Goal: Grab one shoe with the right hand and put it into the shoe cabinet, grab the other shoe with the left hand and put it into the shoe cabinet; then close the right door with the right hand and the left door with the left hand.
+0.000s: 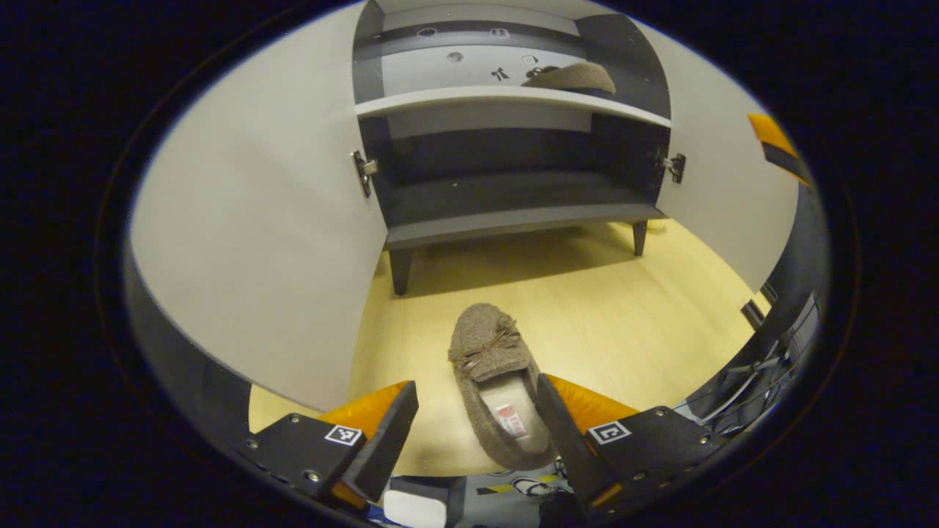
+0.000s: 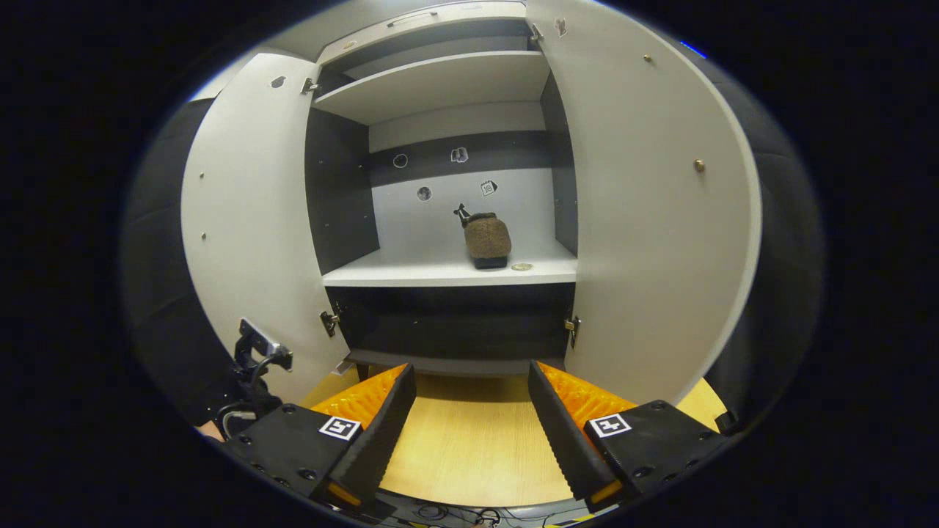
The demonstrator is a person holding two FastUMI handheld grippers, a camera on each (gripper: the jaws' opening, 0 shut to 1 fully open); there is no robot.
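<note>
A brown fuzzy slipper (image 1: 497,385) lies on the wooden floor (image 1: 623,323), toe toward the shoe cabinet (image 1: 506,220). My left gripper (image 1: 477,429) hangs open around its heel end, with the fingers on either side and apart from it. The other slipper (image 2: 488,240) rests on the cabinet's middle shelf (image 2: 411,275), also seen as the slipper (image 1: 576,77) in the left gripper view. My right gripper (image 2: 469,422) is open and empty in front of the cabinet, above the floor. Both doors, the left door (image 2: 249,242) and the right door (image 2: 653,220), stand wide open.
The cabinet stands on short dark legs (image 1: 400,270), with a lower dark shelf (image 1: 513,202) bare. A small round thing (image 2: 521,267) lies beside the shelved slipper. A dark device on a stand (image 2: 257,356) sits at the left of the open door. Cables (image 1: 763,374) lie at the floor's right edge.
</note>
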